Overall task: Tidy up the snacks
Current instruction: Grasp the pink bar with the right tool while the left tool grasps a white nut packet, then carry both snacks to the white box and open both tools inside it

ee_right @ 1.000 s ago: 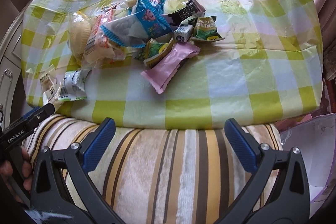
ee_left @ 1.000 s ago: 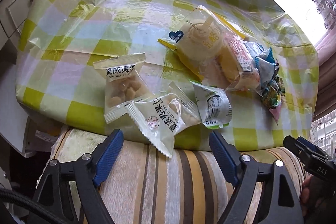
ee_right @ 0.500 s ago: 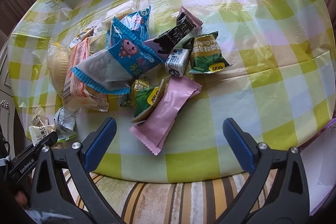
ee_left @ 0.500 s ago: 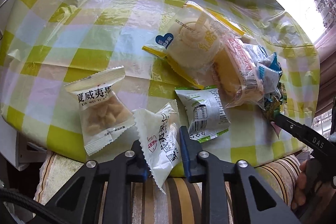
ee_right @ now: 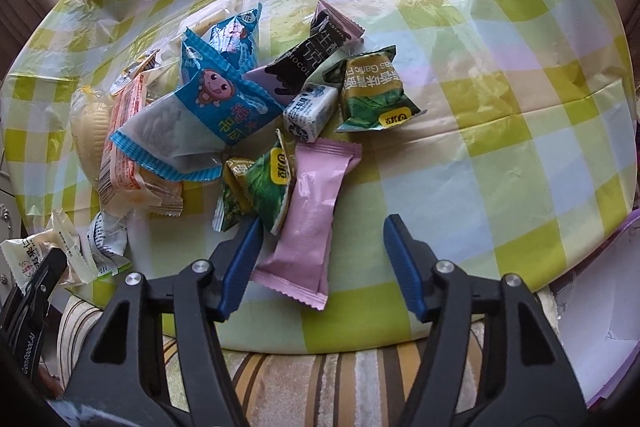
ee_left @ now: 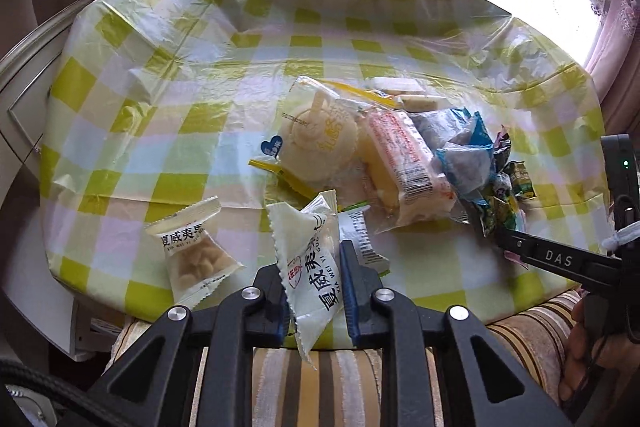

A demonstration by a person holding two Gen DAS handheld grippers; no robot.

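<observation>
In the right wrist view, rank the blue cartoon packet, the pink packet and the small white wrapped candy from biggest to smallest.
1. blue cartoon packet
2. pink packet, close behind; being nearer the camera may inflate it
3. small white wrapped candy

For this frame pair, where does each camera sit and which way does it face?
Left wrist: on the left claw, angled down at the checked tablecloth; its fingers clamp a white nut packet; the right hand shows.
Right wrist: on the right claw, angled down; jaws, just closing, straddle a pink packet without pressing.
Shared: the blue packet, the nut packet, each other's claw.
</observation>
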